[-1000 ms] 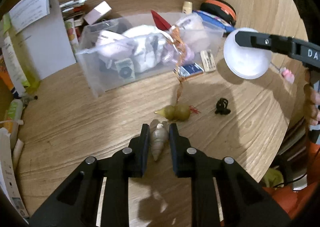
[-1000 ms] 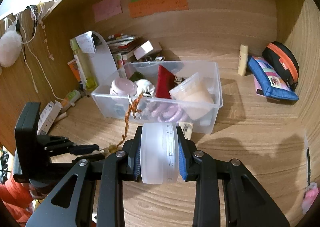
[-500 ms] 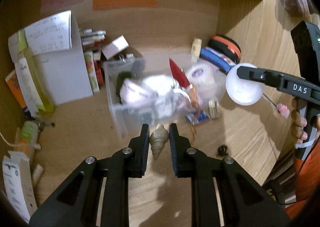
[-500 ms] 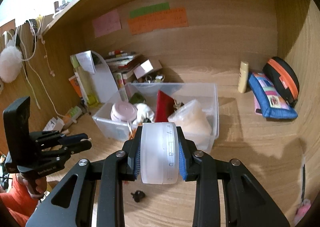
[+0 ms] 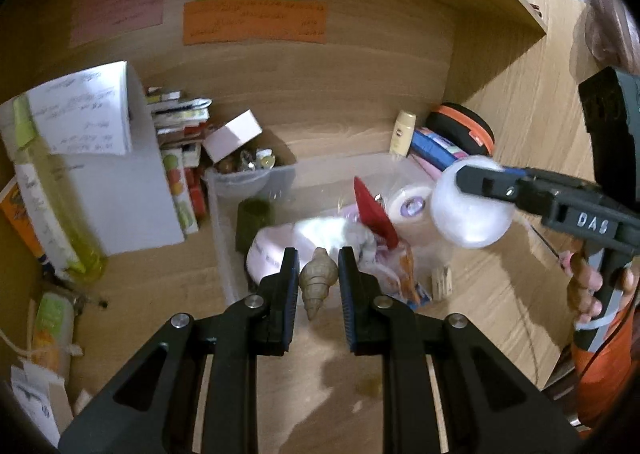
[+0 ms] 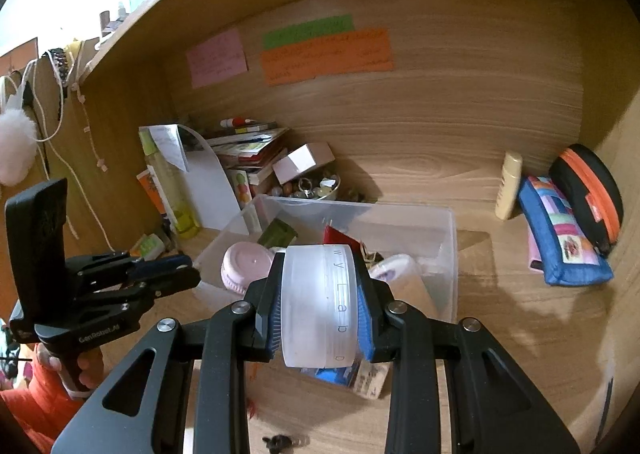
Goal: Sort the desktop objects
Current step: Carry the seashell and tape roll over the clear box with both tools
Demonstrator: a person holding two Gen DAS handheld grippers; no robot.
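Note:
My left gripper (image 5: 318, 274) is shut on a beige spiral shell (image 5: 317, 285), held in the air just in front of the clear plastic bin (image 5: 221, 250). My right gripper (image 6: 319, 302) is shut on a frosted white round jar (image 6: 318, 304), raised over the bin's (image 6: 451, 254) near side. In the left wrist view the jar (image 5: 468, 210) and the right gripper (image 5: 486, 184) hang at the bin's right end. The left gripper (image 6: 176, 274) shows at the left in the right wrist view. The bin holds a pink lid (image 6: 245, 264), a red piece (image 5: 370, 206) and other small items.
A white file holder (image 5: 120, 174), a yellow-green bottle (image 5: 52, 198) and stacked books (image 5: 180, 126) stand left of the bin. A cream tube (image 6: 508, 184), a blue pouch (image 6: 560, 242) and a black-orange case (image 6: 588, 190) lie at the right. A black clip (image 6: 280, 442) lies on the desk in front.
Both grippers rose and moved towards the bin with their loads. The shell came up off the desk, and the gourd charm and clip dropped out of the left view.

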